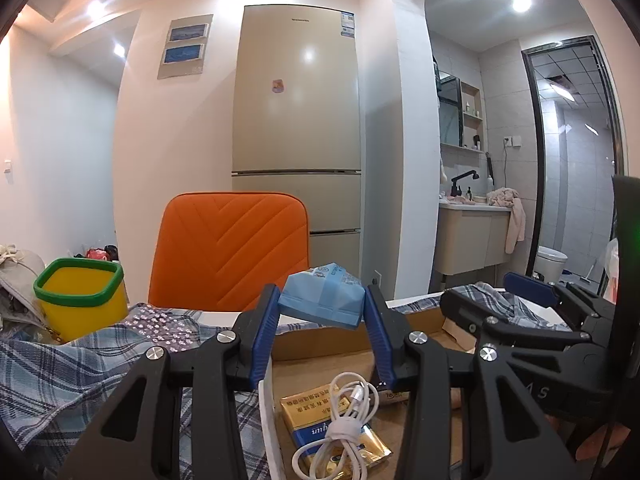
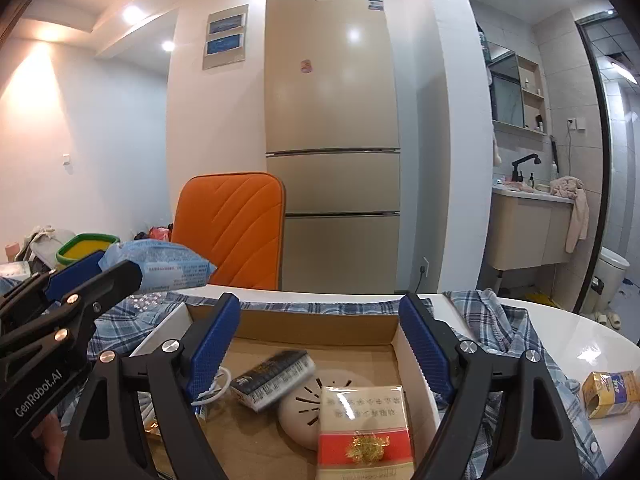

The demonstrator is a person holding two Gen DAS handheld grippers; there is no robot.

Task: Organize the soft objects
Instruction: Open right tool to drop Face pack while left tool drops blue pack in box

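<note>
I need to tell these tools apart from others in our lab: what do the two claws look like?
Both look alike: the left claw and right claw have black skeletal linkage arms with cut-out slots, silver round pivot screws, and blue ribbed pads. White "GenRobot.AI" lettering marks the left claw's side in the right wrist view.

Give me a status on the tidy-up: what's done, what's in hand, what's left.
Done: the cardboard box already holds a cable, cigarette packs and a round white disc.
In hand: the left gripper clamps a blue tissue pack above the box; the right gripper is open and empty over it.
Left: the plaid cloth lies crumpled around the box, and a yellow carton sits loose on the table.
</note>
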